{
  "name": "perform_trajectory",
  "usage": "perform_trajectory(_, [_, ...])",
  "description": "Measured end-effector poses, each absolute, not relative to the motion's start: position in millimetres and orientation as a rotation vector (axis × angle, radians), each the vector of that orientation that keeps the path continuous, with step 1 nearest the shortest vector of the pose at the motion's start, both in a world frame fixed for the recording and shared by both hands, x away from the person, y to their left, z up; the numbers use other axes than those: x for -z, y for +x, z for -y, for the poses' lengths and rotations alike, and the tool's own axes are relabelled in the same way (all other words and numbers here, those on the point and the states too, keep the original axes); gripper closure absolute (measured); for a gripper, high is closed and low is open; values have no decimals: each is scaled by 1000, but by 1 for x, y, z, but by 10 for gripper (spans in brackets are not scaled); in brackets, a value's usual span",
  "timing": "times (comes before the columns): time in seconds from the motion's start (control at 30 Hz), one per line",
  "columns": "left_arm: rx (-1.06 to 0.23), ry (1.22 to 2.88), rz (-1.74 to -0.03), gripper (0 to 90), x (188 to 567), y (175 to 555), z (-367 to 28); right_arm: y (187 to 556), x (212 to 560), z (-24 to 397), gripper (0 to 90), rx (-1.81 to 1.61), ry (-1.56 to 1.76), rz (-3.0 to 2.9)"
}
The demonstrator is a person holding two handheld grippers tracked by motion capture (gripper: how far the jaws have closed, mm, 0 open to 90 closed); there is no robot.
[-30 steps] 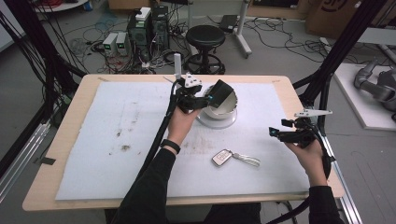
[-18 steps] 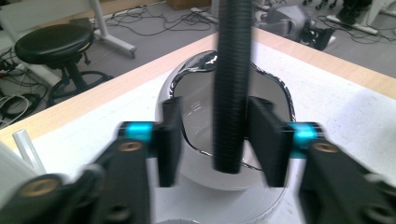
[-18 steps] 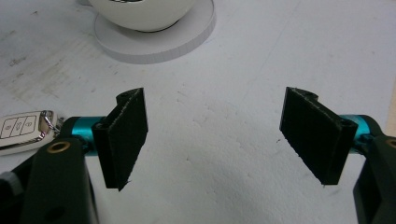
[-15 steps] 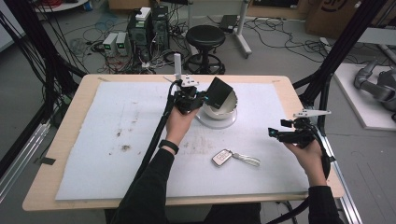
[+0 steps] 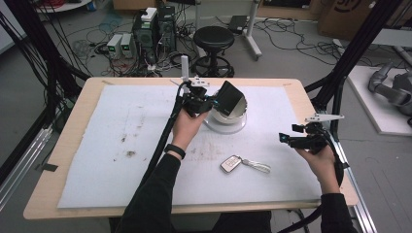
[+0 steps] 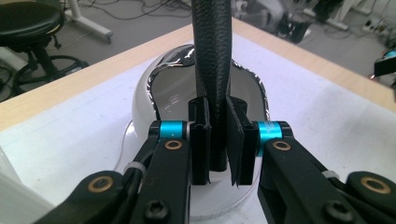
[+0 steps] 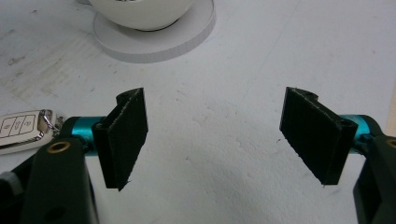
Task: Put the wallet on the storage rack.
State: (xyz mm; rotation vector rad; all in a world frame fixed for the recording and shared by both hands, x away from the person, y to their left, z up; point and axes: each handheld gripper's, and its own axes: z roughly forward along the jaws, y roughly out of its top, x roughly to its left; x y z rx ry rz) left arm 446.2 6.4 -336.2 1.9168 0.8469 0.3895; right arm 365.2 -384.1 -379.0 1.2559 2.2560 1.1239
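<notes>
My left gripper [image 5: 209, 103] is shut on a black leather wallet [image 5: 229, 99], held edge-up just above a white bowl [image 5: 232, 117]. In the left gripper view the wallet [image 6: 212, 65] rises between the closed jaws of the gripper [image 6: 217, 109], with the bowl's shiny rim [image 6: 145, 98] behind it. The bowl stands on a round white base [image 5: 218, 129]. My right gripper [image 5: 284, 139] hovers open over the mat at the right. Nothing is between its fingers [image 7: 219, 123]. A white car key [image 5: 231, 163] lies on the mat between the two hands.
A white mat [image 5: 121, 160] covers most of the wooden table [image 5: 73, 104]. The car key [image 7: 18, 127] carries a metal ring and strap [image 5: 256, 166]. The bowl [image 7: 140, 11] and its base [image 7: 156, 44] lie ahead of the right gripper. Dark stains [image 5: 127, 145] mark the mat's left half.
The left gripper has turned the wallet slightly above the bowl. The right gripper has stayed almost still and open.
</notes>
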Motion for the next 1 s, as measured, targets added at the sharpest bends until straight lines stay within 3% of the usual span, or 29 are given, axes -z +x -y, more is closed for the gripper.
perform_trajectory(0.3, [-368,1980,-880,797,328,452,3,365,379,384,239,-1126,1256,-2257])
perform_trajectory(0.4, [-397,1962,-883,748,331,454,8,365,379,384,239,-1122,1249,-2259])
perform_trajectory(0.47, [-415,1933,-908,596,332,455,10,365,379,384,239,-1124,1249,-2259])
perform_trajectory(0.57, [-416,1924,-906,509,331,452,4,365,379,385,239,-1128,1254,-2255])
perform_trajectory(1.0, [-380,1856,-832,362,327,398,-59,364,379,385,239,-1124,1262,-2250])
